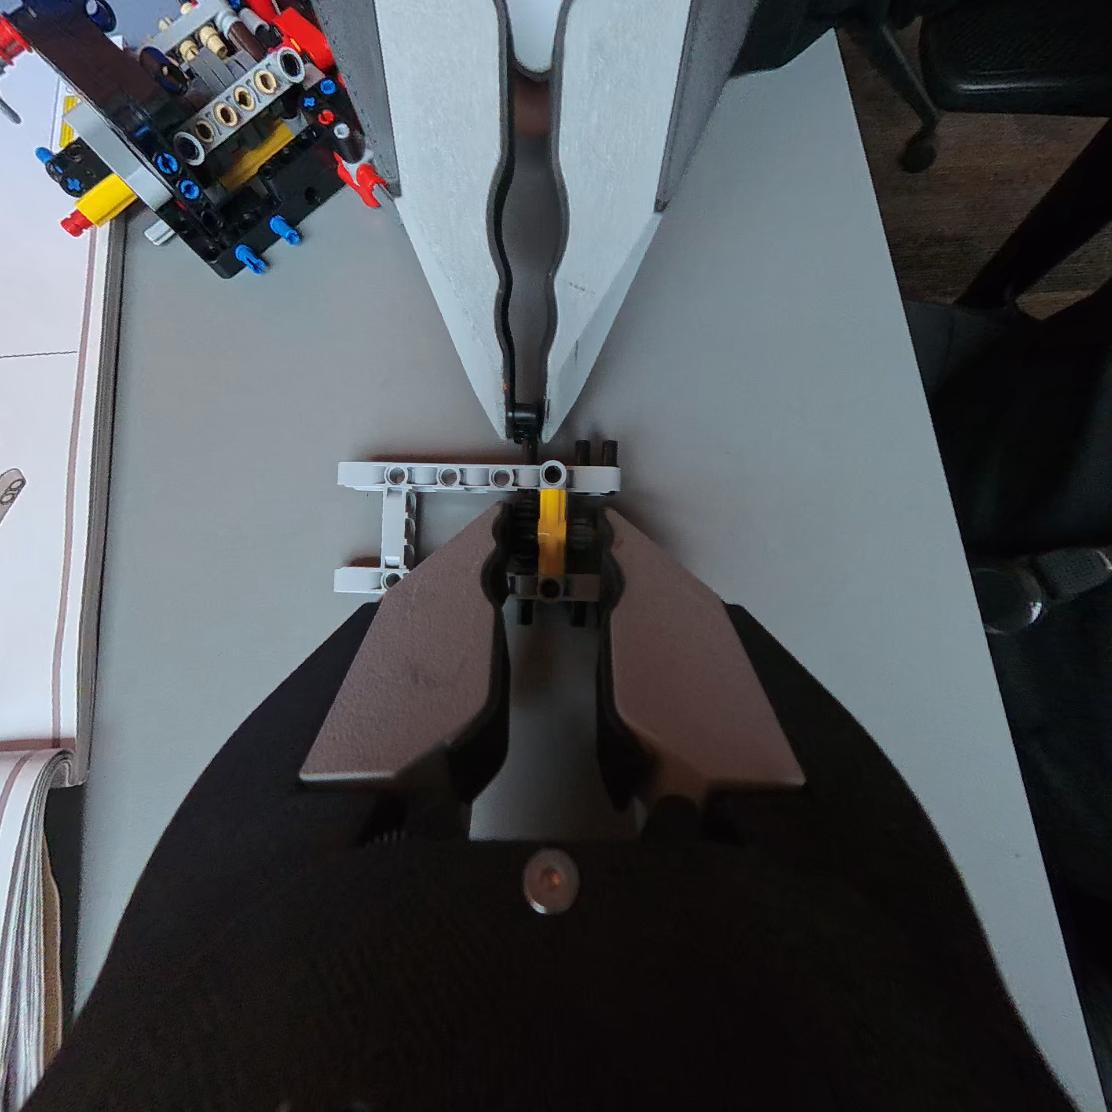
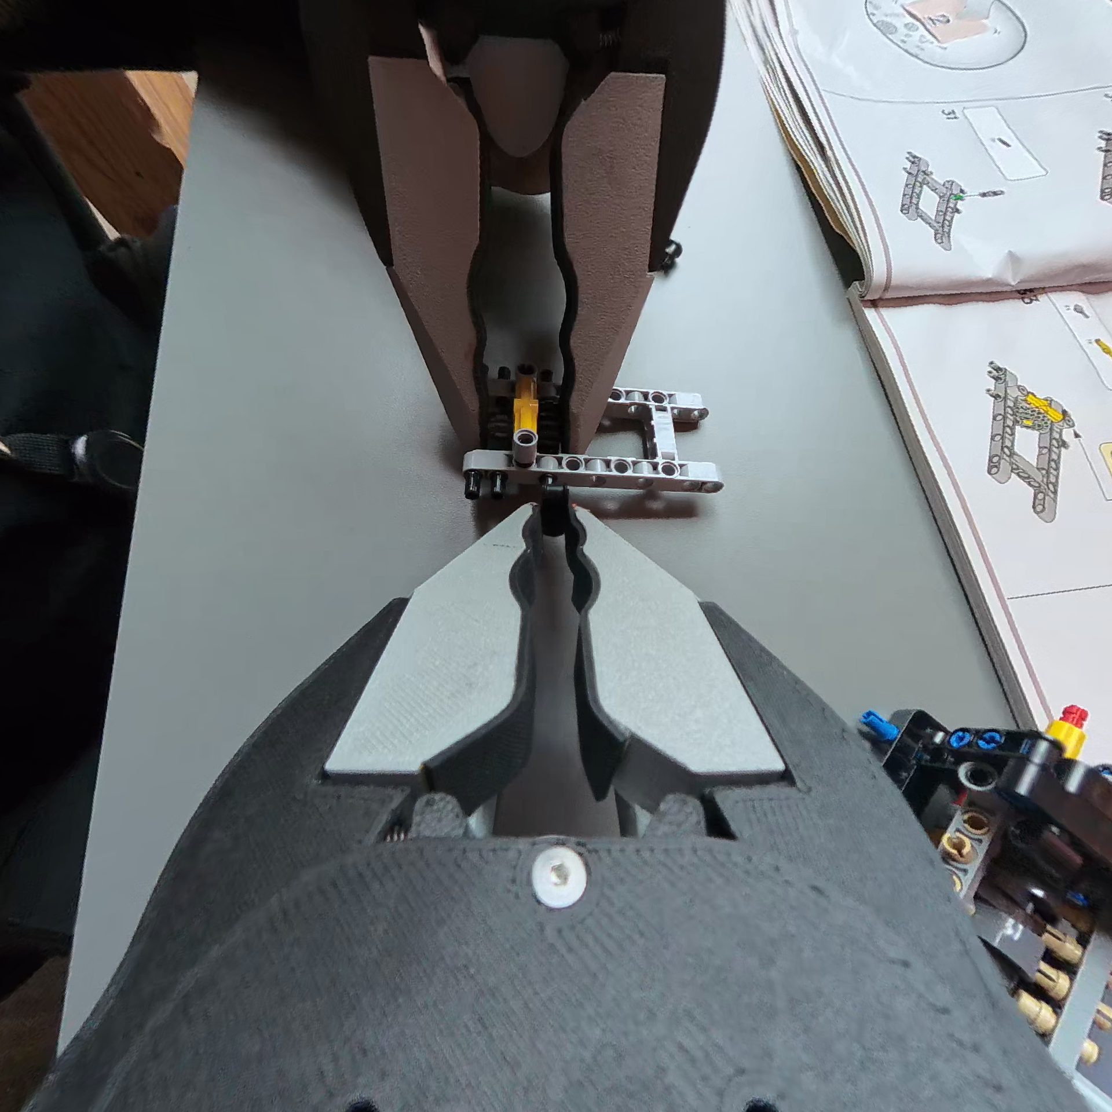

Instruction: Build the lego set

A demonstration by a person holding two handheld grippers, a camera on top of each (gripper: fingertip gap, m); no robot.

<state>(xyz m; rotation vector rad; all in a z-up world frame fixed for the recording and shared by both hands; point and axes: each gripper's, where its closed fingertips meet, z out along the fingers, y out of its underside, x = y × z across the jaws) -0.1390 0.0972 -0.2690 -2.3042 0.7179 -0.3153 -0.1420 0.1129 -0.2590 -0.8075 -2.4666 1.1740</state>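
Both jaws on grey frame (image 1: 475, 478)

Pale grey frame (image 1: 475, 478) with yellow connector (image 1: 551, 529) — black pin (image 2: 552, 505), grey table (image 1: 271, 421).

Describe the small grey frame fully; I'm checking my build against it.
The grey frame is light grey plastic: two long holed beams joined by a short crossbeam. It lies flat on the grey table. A yellow piece and dark gears sit at one end, gripped by the left tongs. The right tongs press a black pin against its beam.
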